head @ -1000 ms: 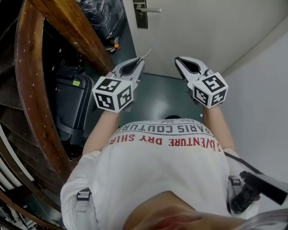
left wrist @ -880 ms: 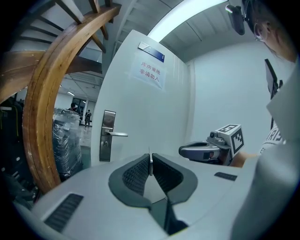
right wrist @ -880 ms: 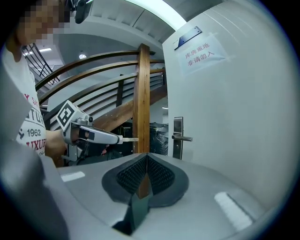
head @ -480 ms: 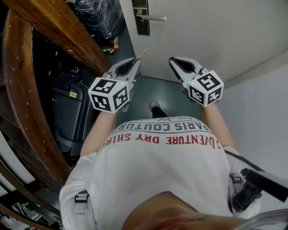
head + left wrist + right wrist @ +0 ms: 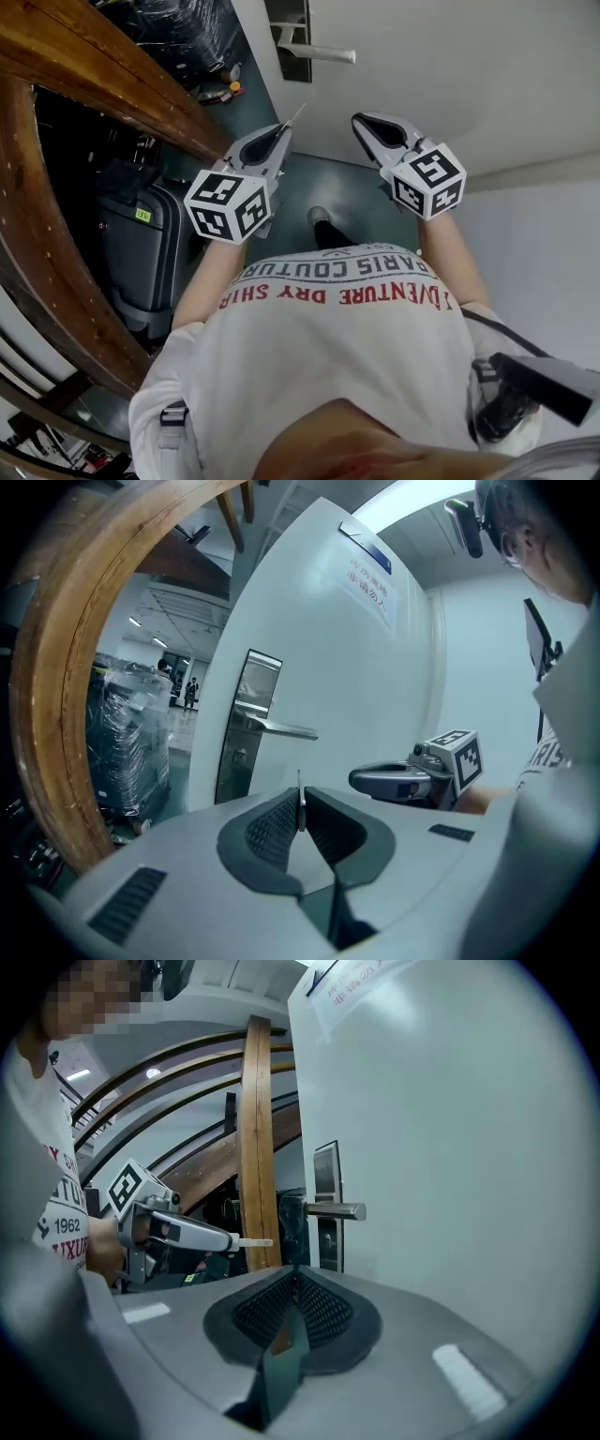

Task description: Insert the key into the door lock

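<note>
I stand facing a white door with 1 gripper in each hand. My left gripper is clenched on the key: its thin metal blade is pinched upright between the 2 ribbed pads and pokes out past the tips toward the door. The key is clear of the door, touching nothing else. The lock sits in the tall metal plate near the door's edge, just below the lever handle, and it lies to the left of the key tip in the left gripper view, well apart from it.

My right gripper is clenched too, its pads pressed together with nothing between them. It hangs level with the left one, beside it and apart, pointing at the bare door panel to the right of the handle.

To my left, a curved wooden railing runs past the door's edge, with a dark suitcase on the floor below it.
</note>
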The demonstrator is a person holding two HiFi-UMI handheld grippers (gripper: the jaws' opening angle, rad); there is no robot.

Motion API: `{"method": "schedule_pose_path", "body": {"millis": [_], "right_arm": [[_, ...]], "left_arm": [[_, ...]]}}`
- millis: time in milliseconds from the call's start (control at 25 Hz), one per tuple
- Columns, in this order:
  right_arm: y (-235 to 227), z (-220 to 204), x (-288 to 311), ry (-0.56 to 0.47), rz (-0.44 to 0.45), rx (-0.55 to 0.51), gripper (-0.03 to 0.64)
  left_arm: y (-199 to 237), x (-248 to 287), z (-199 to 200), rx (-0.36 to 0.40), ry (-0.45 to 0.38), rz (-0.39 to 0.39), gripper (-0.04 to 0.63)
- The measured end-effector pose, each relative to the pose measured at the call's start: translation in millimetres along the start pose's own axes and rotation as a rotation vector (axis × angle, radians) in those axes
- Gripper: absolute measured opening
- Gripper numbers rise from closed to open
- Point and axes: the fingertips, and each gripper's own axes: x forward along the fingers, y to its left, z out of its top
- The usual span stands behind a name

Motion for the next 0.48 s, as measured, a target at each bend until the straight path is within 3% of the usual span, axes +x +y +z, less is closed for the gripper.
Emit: {"method": "schedule_pose_path", "body": {"millis": [240,480], "right_arm": [[-20,33,9,-0.062,-0.045,-0.078,0.014],[-50,67,33,-0.110,-0.101,-0.204,0.115]], "left_arm": [[9,1,-4,-0.019,0.004,0.011,0.023],[17,2,-4,-0.032,0.003,0.014,0.023]]}}
